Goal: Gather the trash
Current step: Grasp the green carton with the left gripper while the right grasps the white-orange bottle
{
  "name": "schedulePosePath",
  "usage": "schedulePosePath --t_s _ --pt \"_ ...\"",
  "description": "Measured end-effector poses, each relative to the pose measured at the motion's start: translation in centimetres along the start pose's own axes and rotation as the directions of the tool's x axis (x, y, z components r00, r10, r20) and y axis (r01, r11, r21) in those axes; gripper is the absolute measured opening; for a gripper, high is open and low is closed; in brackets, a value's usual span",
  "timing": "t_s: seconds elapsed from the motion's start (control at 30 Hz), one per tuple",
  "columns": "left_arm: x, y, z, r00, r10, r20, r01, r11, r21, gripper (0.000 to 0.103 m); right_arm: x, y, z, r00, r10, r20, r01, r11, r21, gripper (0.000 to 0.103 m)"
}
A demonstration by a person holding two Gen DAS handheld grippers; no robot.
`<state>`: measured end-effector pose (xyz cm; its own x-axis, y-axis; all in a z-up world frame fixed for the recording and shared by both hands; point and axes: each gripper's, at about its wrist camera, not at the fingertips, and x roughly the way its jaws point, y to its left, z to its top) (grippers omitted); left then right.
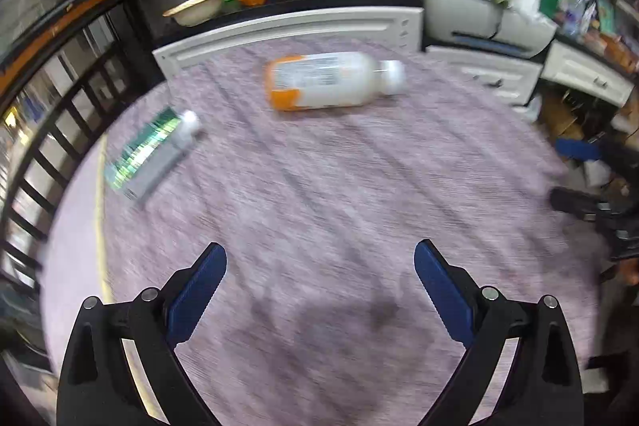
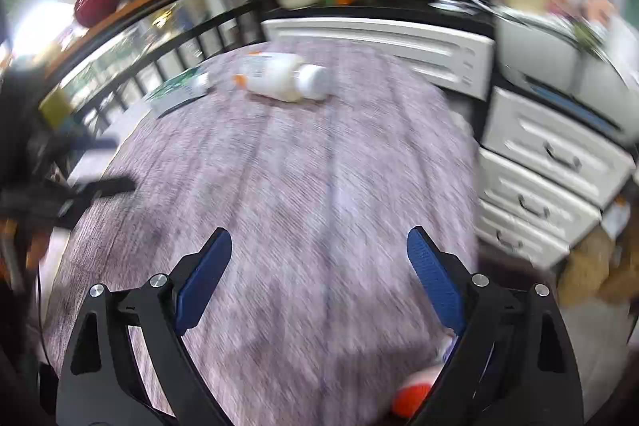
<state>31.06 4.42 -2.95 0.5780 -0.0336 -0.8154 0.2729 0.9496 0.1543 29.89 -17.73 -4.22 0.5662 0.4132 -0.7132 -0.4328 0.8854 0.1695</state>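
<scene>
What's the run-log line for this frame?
left tool: open, empty | right tool: open, empty | white bottle: lying on purple cloth, untouched | green carton: lying left of bottle | stage: approach

The desk wears a mauve-grey cloth with fine streaks. The bottle is milky white with an orange band and white cap. The carton looks green and silver, though blur hides its print. Each hand-held gripper is black with blue pads. The drawers are white with dark handles.
</scene>
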Motion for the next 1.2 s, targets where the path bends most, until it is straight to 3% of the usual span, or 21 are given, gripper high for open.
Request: schedulePosePath --t_s 0.13,0.27,0.47,0.6,0.73,0.87,0.97,1.07,1.2 --pt "4.2 6.1 2.4 0.983 0.148 -0.105 -0.134 0.983 0.126 0.094 2.8 1.8 3.9 0.998 0.044 -0.041 -0.049 0.990 -0.131 0.088" --pt "7.1 11.0 4.3 0.962 0.203 -0.184 -0.175 0.972 0.158 0.093 5.8 3.1 8.3 0.996 0.049 -0.077 -0.068 0.963 -0.262 0.088" --pt "9.9 14.0 6.1 0.958 0.173 -0.230 -0.108 0.956 0.272 0.094 10.9 4.8 14.3 0.981 0.078 -0.175 -0.143 0.907 -0.396 0.088" --pt "12.2 15.4 7.1 0.948 0.159 -0.275 -0.078 0.956 0.284 0.094 14.7 5.2 16.8 0.975 0.035 -0.218 -0.133 0.880 -0.455 0.088" --pt "14.1 16.8 7.6 0.939 0.142 -0.313 -0.067 0.969 0.239 0.094 17.7 5.2 17.5 0.962 0.012 -0.272 -0.145 0.869 -0.474 0.088" --pt "14.5 16.8 7.5 0.951 0.111 -0.289 -0.046 0.974 0.222 0.094 19.8 5.3 17.5 0.952 -0.010 -0.305 -0.151 0.855 -0.497 0.088" --pt "14.6 16.8 7.6 0.956 0.092 -0.278 -0.040 0.982 0.187 0.094 20.7 5.4 17.1 0.950 -0.052 -0.308 -0.122 0.847 -0.518 0.076" --pt "14.4 16.7 7.7 0.958 0.056 -0.281 -0.015 0.989 0.147 0.079 20.5 5.3 17.2 0.947 -0.026 -0.320 -0.139 0.866 -0.480 0.065" --pt "14.0 15.5 7.4 0.960 0.065 -0.273 -0.015 0.983 0.181 0.067 19.5 5.8 16.5 0.947 -0.021 -0.322 -0.140 0.872 -0.469 0.062"
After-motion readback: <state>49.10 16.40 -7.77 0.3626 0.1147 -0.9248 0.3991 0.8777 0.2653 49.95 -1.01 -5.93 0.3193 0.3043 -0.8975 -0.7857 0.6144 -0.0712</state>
